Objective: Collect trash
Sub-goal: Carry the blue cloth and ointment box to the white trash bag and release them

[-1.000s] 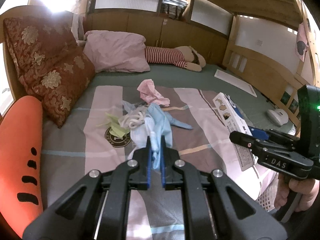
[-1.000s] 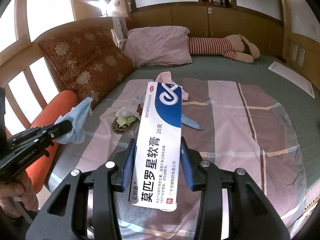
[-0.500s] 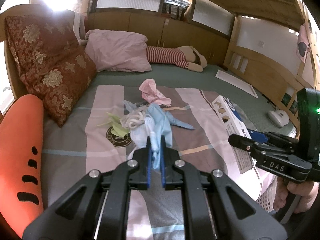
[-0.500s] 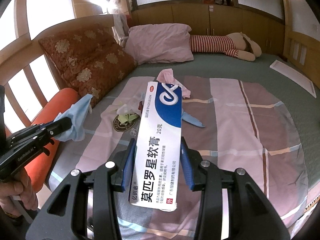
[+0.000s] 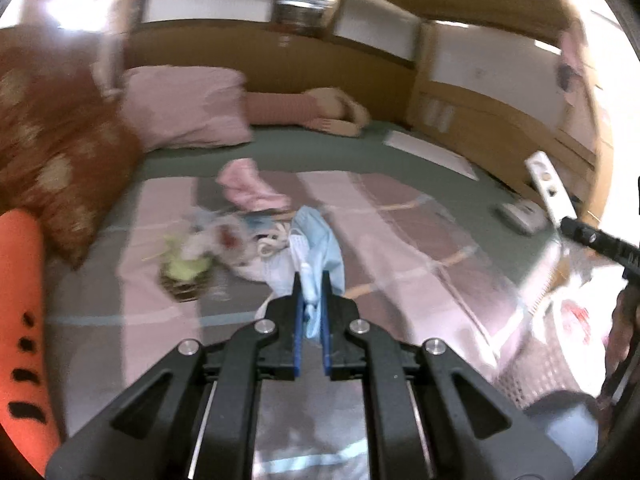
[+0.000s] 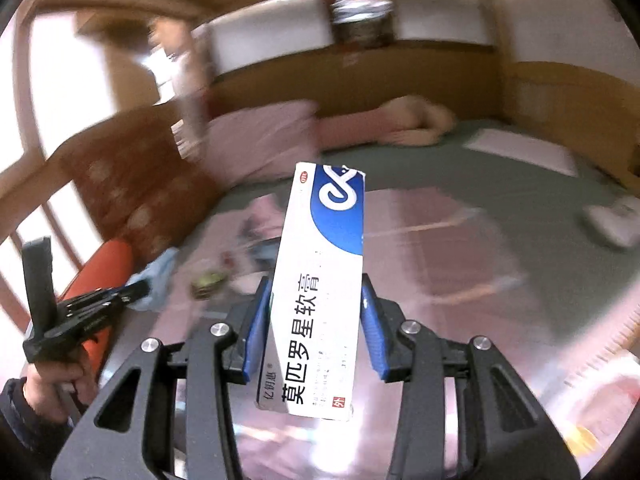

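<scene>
Both grippers are loaded. The left gripper (image 5: 311, 312) is clamped on a light blue face mask (image 5: 320, 256); the right gripper (image 6: 316, 332) pinches a white-and-blue ointment box (image 6: 320, 288) that stands up between its pads. More litter lies ahead on the bed (image 5: 400, 248): a pink tissue (image 5: 250, 188) and a blurred heap of scraps (image 5: 208, 252). A white basket (image 5: 536, 364), probably the bin, sits at lower right, so the task looks partly done.

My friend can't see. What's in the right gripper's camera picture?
The right gripper pinches a long white-and-blue box with Chinese writing above a blurry bed. At lower left, the left gripper holds a light blue cloth.
</scene>
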`<state>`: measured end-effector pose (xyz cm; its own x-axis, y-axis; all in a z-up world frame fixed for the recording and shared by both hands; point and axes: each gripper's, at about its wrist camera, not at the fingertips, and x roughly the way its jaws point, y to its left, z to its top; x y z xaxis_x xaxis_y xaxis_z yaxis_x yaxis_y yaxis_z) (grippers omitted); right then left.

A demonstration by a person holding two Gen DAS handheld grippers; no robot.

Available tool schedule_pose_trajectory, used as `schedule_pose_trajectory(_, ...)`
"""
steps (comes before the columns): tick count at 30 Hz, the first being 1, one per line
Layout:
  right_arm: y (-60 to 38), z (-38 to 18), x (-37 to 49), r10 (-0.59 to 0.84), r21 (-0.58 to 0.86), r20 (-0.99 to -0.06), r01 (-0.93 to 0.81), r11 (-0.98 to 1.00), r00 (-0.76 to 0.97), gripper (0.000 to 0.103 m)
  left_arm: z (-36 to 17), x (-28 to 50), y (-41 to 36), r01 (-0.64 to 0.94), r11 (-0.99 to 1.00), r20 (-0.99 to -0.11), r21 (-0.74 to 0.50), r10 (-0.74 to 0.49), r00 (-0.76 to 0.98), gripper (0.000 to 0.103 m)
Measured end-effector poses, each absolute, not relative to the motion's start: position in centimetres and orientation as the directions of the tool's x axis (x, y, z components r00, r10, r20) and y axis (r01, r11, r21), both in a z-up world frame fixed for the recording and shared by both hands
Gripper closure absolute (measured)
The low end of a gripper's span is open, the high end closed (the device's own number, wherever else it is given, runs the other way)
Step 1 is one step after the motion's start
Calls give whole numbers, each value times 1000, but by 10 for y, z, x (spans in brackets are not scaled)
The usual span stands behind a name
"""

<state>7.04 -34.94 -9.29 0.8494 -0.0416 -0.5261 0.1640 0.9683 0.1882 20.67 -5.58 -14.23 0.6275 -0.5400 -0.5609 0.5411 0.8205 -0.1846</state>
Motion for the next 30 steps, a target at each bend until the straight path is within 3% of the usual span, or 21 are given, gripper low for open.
schedule_pose_trajectory(7, -476, -139, -63, -368, 119, -620, 547, 829, 693, 58, -127, 146, -171, 812, 539, -548, -222, -758, 353, 95)
schedule_pose_trajectory(11, -514, -168, -111, -440, 112, -671, 668, 736, 597, 32, -119, 85, -274, 910, 322, -559, -262, -819, 129, 95)
schedule_pose_trajectory(14, -528, -153, -146, -493, 155, -623, 714, 683, 607, 31, -122, 44, -344, 919, 169, -556, -355, -828, -63, 95)
schedule_pose_trajectory(17, -531, -120, -170, -560, 172, -541, 734, 657, 627, 30, -129, 9, -402, 924, 77, -573, -375, -803, -166, 93)
schedule_pose_trajectory(19, -526, -104, -172, -562, 183, -509, 720, 669, 652, 27, -141, -4, -434, 924, 65, -614, -377, -764, -197, 66)
schedule_pose_trajectory(20, -522, -99, -172, -560, 182, -500, 712, 678, 661, 26, -150, -5, -446, 922, 97, -654, -375, -732, -189, 21)
schedule_pose_trajectory(21, -519, -95, -170, -554, 177, -489, 699, 693, 674, 26, -156, -2, -452, 918, 150, -682, -367, -715, -156, 12)
schedule_pose_trajectory(22, -515, -92, -166, -547, 172, -483, 686, 707, 684, 26, -159, 8, -450, 900, 227, -689, -373, -717, -105, 13)
schedule_pose_trajectory(26, -493, -94, -139, -490, 139, -498, 624, 769, 715, 21, -137, 71, -375, 764, 324, -514, -559, -858, -12, 12)
schedule_pose_trajectory(30, -447, -104, -87, -386, 117, -523, 513, 851, 760, 20, -111, 136, -264, 699, 527, -506, -483, -820, 268, 5)
